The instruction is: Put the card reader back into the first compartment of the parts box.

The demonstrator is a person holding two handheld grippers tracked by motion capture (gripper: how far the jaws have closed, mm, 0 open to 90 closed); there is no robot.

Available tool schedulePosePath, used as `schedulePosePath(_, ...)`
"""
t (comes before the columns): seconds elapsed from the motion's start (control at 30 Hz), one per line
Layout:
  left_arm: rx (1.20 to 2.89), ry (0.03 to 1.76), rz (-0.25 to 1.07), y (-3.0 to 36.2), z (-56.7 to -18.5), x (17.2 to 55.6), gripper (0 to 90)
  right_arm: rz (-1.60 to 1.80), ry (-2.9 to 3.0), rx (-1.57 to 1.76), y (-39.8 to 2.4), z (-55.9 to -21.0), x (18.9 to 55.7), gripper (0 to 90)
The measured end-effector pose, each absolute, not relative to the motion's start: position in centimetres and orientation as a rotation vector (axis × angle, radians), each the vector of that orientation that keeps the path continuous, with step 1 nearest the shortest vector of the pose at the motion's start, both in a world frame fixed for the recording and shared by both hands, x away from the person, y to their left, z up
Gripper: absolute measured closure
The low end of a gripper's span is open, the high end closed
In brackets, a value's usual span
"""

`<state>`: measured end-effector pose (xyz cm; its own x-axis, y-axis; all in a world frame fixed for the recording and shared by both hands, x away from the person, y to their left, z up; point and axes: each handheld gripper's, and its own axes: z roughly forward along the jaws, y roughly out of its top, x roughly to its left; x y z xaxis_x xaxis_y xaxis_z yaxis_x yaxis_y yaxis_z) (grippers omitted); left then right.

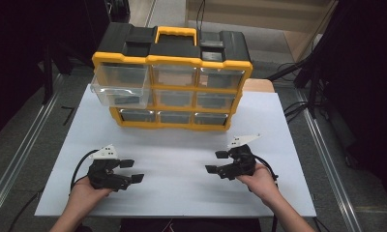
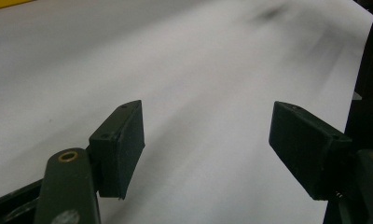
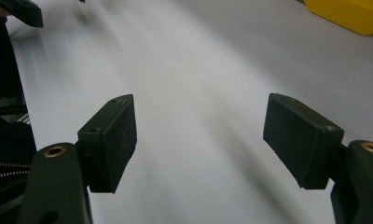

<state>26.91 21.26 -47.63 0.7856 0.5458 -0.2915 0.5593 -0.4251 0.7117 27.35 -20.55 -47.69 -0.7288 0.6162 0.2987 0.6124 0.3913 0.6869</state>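
In the high view my left gripper (image 1: pixel 132 170) sits at the lower left of the frame and my right gripper (image 1: pixel 216 162) at the lower right, both low over the white table (image 1: pixel 182 159), their jaws pointing inward toward each other across bare surface. Both pairs of jaws stand wide apart with nothing between them; each gripper view confirms this, with only white table between the pads (image 2: pixel 121 144) and (image 3: pixel 111 140). The yellow and black drawer organizer (image 1: pixel 174 79) stands in the upper middle of the high view, at the far edge of the table, well apart from both grippers. Its top-left clear drawer (image 1: pixel 119 84) is pulled out toward me, sticking forward past the others, which sit flush.
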Motion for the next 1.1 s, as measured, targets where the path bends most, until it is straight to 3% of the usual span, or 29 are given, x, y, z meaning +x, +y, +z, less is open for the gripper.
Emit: schedulePosePath(1.1,2.122,0.844,-0.036,21.2,-47.8,27.0,28.0,1.219,2.529,1.251,-26.8,-49.5,23.9,23.9)
